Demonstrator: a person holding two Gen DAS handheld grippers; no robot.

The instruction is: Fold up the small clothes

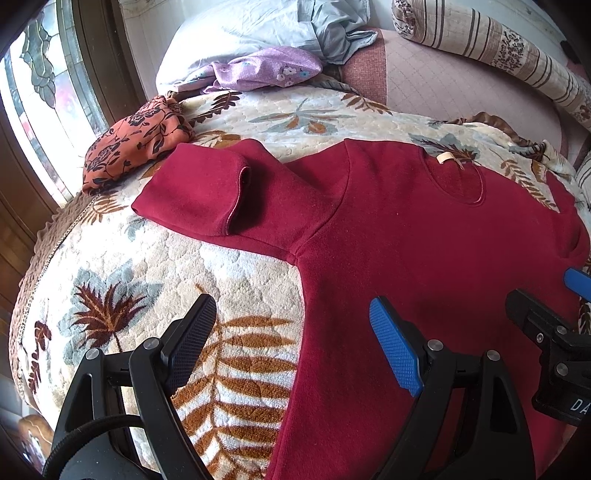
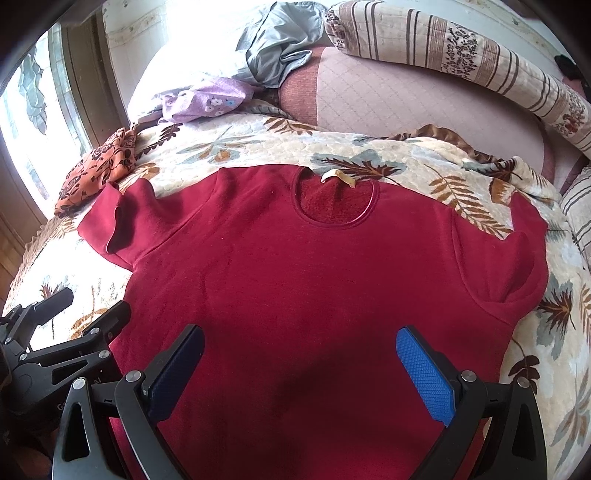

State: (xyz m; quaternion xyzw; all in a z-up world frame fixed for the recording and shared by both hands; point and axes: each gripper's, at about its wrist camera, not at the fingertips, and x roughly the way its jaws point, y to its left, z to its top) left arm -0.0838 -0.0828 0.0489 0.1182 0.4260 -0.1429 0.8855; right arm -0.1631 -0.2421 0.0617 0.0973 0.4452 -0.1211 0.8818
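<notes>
One red sweater (image 2: pixel 295 266) lies spread flat, front up, on the leaf-patterned blanket (image 1: pixel 147 280) that covers the bed, its round neckline and pale label at the end farthest from the cameras. The right tongs (image 2: pixel 301 373) hang over the lower middle of the sweater, their two fingers wide apart with nothing between them but the red cloth below. The left tongs (image 1: pixel 293 345) hover at the sweater's left edge, also spread wide and empty, the dark finger over bare blanket and the blue finger over the sweater. The sweater's left sleeve (image 1: pixel 207 195) is doubled back on itself, while the right sleeve (image 2: pixel 517 258) lies short and bunched at the shoulder. Beyond the sweater's left sleeve rests one orange cloth with dark flowers (image 1: pixel 129 140). Farther past the neckline lie one lilac flowered garment (image 1: pixel 266 68), one pale blue crumpled garment (image 1: pixel 325 29) and one striped bolster (image 2: pixel 461 55). A window with patterned glass (image 1: pixel 33 74) stands to the left of the sweater.
</notes>
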